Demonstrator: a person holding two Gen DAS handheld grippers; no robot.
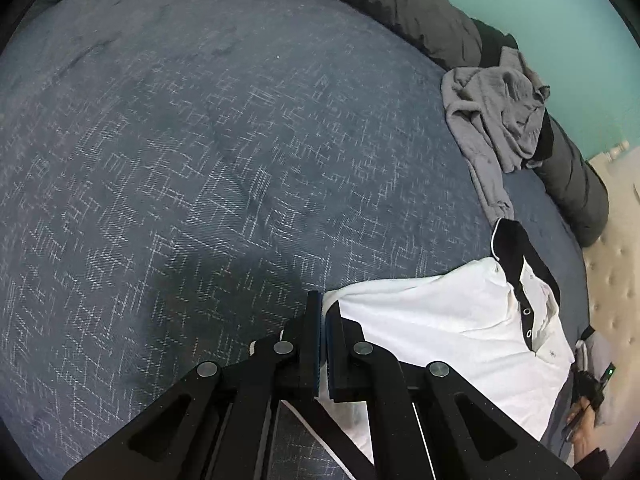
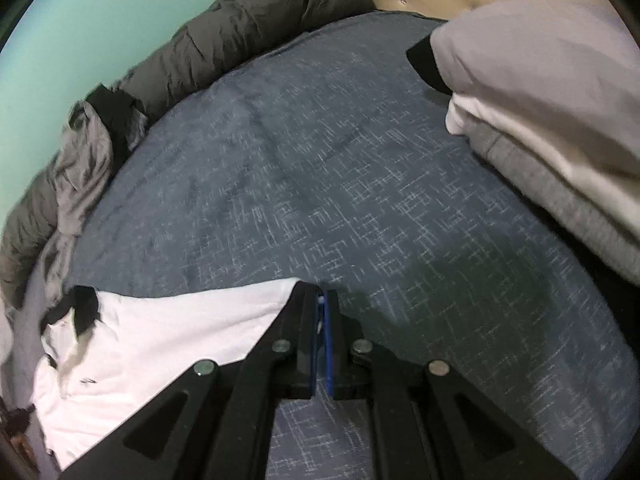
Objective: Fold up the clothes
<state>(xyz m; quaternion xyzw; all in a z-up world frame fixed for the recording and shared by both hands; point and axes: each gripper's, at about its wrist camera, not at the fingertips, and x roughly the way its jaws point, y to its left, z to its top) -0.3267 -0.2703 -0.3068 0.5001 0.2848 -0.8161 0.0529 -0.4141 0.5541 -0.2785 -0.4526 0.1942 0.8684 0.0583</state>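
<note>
Left wrist: left claw (image 1: 323,312) clamped on shirt (image 1: 440,320) edge; right claw (image 2: 323,312) likewise, probably. Thin pinch may slip, shirt bunching on bed (image 1: 200,140).

Brightness: dim indoor light, cool bluish cast.
Shadows: soft dark patches on the bedspread (image 1: 200,128) just ahead of each gripper.
Glare: the white shirt (image 1: 440,320) blows out, its folds washed away.
Blur: bedspread weave smears into streaks in both views; near linkages stay sharper.
Distortion: strong fisheye bulge, black vignette in the corners.
Noise: grainy in the darker areas.
</note>
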